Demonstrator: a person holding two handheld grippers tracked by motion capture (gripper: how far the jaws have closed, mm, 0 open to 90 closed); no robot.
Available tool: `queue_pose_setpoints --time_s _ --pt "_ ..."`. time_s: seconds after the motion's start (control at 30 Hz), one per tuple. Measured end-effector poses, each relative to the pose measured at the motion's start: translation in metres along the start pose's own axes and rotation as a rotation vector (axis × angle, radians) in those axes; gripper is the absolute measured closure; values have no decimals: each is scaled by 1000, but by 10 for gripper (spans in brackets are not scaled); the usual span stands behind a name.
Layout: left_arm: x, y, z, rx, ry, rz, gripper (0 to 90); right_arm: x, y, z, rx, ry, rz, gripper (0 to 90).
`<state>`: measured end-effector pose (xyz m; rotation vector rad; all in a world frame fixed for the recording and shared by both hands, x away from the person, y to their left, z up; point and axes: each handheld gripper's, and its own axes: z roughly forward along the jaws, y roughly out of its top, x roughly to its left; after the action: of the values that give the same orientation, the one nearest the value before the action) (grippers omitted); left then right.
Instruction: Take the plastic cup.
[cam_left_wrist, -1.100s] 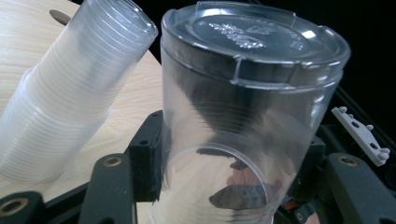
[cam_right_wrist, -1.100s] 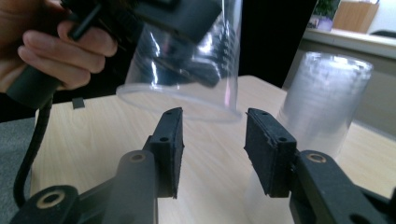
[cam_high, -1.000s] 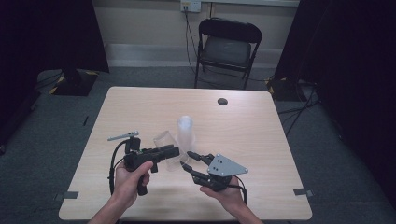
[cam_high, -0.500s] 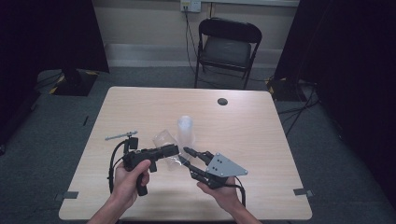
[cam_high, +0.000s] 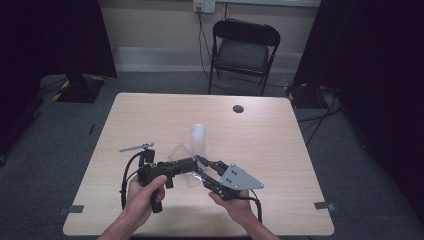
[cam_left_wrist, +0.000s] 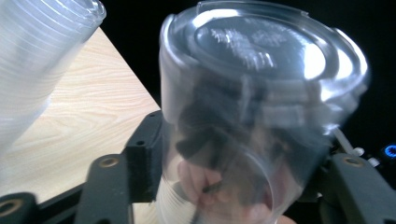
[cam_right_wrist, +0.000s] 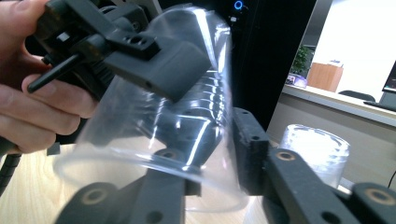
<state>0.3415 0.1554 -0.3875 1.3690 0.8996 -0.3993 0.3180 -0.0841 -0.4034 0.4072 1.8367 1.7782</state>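
**Clear cup passed between two grippers above the table**

The wooden table (cam_high: 150, 115) is the landmark. A folding chair (cam_high: 243, 50) stands beyond its far edge, and a small dark disc (cam_high: 238, 108) lies near that edge. Toward the table's middle stands a stack of clear cups (cam_high: 198, 137), upright, mouth down.

Over the near half, a single clear cup (cam_high: 182, 162) lies tilted between the tools. The left gripper (cam_high: 187, 165) is clamped on the cup's wall; in its own view the cup's base (cam_left_wrist: 261, 51) faces the lens.

Since a second ago the right gripper (cam_high: 204, 167) has closed in from the table's right: one jaw now sits inside the cup's mouth, one outside, not visibly pinched. That suggests a handover or separating nested cups is starting.
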Motion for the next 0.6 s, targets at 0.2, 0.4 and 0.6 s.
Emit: queue_pose_setpoints --time_s 0.2,0.4,0.6 --pt "-1 0 1 -3 24 61 281 -3 1 -3 -11 -11 11 822" --pt "-2 3 -2 -21 46 101 229 -1 1 -2 -6 4 16 866" --pt "-1 4 -3 -28 60 125 198 -1 2 -3 17 17 31 882"
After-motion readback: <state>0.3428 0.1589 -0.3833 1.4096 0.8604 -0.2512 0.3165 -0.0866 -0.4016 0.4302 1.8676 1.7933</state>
